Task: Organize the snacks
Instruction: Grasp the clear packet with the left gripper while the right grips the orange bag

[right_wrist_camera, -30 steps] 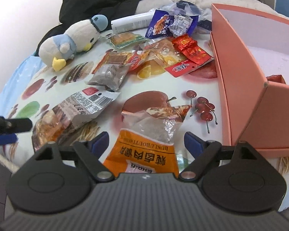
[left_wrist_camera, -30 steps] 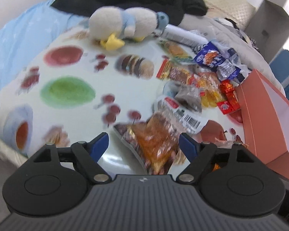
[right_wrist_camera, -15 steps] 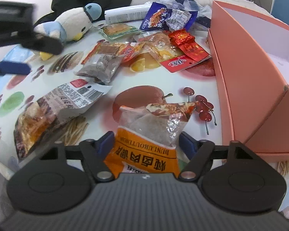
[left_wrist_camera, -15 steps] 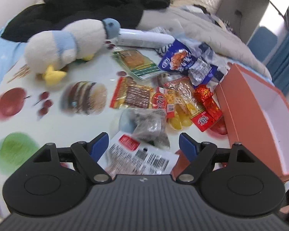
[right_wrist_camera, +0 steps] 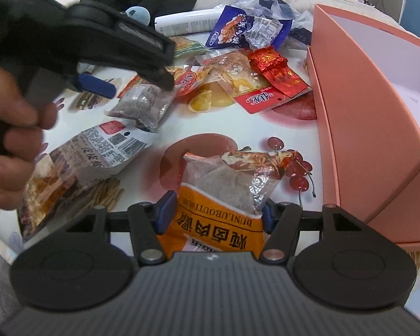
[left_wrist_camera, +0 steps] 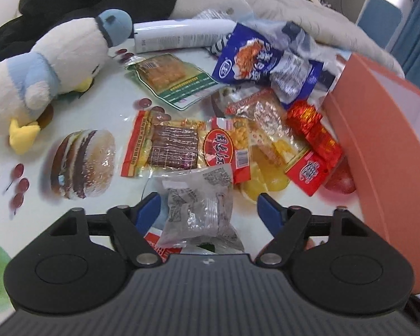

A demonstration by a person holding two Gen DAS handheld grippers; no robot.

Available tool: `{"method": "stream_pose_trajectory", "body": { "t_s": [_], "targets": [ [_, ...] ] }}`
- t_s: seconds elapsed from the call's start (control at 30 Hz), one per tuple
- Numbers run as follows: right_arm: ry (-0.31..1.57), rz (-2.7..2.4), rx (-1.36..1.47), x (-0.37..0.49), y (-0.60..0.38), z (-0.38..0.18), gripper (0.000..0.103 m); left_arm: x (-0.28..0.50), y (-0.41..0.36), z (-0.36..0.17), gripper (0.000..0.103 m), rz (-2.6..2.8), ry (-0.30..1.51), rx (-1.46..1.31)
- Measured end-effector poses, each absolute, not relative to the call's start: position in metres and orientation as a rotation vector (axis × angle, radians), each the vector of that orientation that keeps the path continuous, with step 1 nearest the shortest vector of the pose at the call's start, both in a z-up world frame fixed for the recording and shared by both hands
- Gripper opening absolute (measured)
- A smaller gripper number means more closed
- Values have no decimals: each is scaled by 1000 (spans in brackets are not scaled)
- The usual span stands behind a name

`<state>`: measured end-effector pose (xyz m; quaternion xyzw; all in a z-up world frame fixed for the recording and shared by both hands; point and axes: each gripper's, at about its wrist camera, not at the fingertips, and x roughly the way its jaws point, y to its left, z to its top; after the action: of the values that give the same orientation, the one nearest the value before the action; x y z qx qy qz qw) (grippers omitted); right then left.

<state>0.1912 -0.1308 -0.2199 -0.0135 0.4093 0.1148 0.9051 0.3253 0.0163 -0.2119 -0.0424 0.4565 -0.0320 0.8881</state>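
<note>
Step in hand: two pickups at once, judging by the poses. Right gripper (right_wrist_camera: 216, 212) jaws have just been closing around the orange packet (right_wrist_camera: 218, 196), pads at its edges; a firm grip I cannot confirm. Packet lies on the table just left of the pink box (right_wrist_camera: 378, 128), long axis running away from the gripper, torn end pointing away. Left gripper (left_wrist_camera: 207, 210) jaws partly open, also closing, straddling the grey packet (left_wrist_camera: 200, 204) (not pinched). Next: finish both grips, lift, carry into the box.

Snack packets (left_wrist_camera: 172, 147) on fruit-print tablecloth (left_wrist_camera: 98, 106)
</note>
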Motion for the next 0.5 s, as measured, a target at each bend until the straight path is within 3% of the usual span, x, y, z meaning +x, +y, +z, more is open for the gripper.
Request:
{"method": "stream_pose_trajectory", "body": {
  "t_s": [0.13, 0.2, 0.5],
  "targets": [
    [845, 247, -27, 192, -131, -219, 61, 330, 16, -221, 55, -30, 962, -50],
    [844, 253, -24, 192, -132, -219, 58, 329, 17, -220, 52, -29, 950, -52],
    [827, 266, -7, 191, -136, -208, 49, 302, 23, -194, 50, -37, 891, -93]
  ]
}}
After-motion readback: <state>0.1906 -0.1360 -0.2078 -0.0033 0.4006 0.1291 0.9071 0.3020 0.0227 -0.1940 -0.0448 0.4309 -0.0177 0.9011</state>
